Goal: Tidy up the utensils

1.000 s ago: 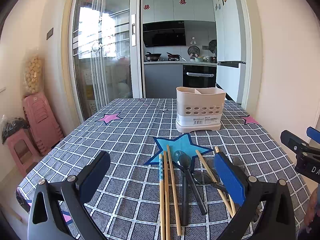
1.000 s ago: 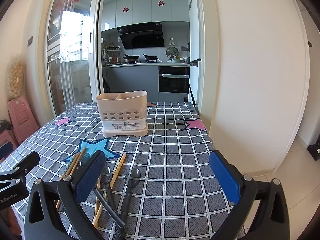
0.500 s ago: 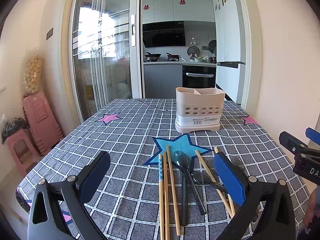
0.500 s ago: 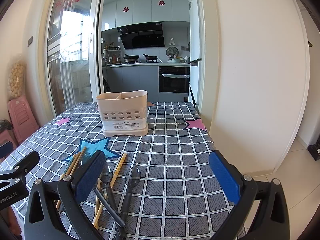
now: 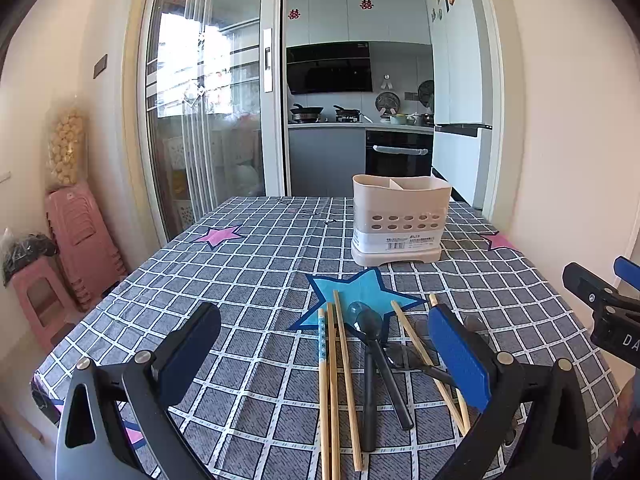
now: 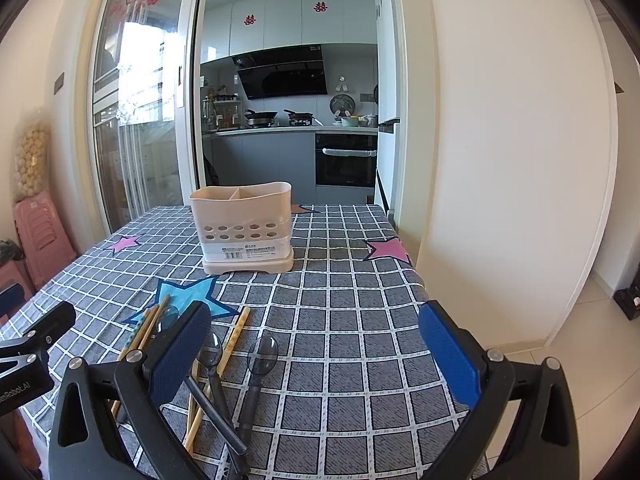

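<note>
While both tongs [image 5: 324,348] [image 6: 316,344] gape | wooden chopsticks [image 5: 340,380], dark spoons [image 5: 370,354] flat; perforated beige caddy [image 5: 400,220] upright

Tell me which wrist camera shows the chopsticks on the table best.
The left wrist view: the chopsticks lie nearly unobstructed between the open fingers, beside the dark spoons. In the right wrist view, the right gripper's left finger hides much of them.

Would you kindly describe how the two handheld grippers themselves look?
Both match: the left gripper and right gripper have black angular plastic arms with triangular cutouts and silver screws, ending in flat rectangular blue pads. The right gripper's body, visible in the left view, carries white lettering. No cables show.
</note>
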A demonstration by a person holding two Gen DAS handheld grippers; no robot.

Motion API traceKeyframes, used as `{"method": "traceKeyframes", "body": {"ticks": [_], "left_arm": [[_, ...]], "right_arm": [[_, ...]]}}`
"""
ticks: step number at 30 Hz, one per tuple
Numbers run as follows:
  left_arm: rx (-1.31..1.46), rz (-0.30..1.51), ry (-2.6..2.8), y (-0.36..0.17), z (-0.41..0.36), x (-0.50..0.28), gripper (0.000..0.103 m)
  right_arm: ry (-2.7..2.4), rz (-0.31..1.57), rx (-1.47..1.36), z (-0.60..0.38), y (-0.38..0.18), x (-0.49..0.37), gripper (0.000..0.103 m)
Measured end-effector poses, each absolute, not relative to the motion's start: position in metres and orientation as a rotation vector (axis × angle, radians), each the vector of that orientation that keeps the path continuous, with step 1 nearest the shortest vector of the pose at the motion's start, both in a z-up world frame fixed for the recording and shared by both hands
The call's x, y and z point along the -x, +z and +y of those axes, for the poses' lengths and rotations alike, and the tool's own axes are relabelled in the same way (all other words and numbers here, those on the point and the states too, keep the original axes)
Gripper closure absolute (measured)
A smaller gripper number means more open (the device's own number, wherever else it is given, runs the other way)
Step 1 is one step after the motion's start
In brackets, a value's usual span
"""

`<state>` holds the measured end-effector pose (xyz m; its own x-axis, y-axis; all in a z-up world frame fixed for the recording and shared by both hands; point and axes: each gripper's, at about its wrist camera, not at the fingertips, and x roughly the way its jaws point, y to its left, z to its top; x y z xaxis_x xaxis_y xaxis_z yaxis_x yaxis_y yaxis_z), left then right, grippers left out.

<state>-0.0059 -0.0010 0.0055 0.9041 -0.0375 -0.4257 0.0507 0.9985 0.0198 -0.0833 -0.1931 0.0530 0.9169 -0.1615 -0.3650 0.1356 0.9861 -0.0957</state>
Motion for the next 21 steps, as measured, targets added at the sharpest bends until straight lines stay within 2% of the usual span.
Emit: {"method": "traceKeyframes", "body": {"ticks": [21], "left_arm": [[-0.029,0.440,-0.046,0.0057,-0.0002,0.0059,0.000]], "right_arm": [[-0.153,0.380,0.068,-0.1953,0.0522,0.0840,0.000]]}}
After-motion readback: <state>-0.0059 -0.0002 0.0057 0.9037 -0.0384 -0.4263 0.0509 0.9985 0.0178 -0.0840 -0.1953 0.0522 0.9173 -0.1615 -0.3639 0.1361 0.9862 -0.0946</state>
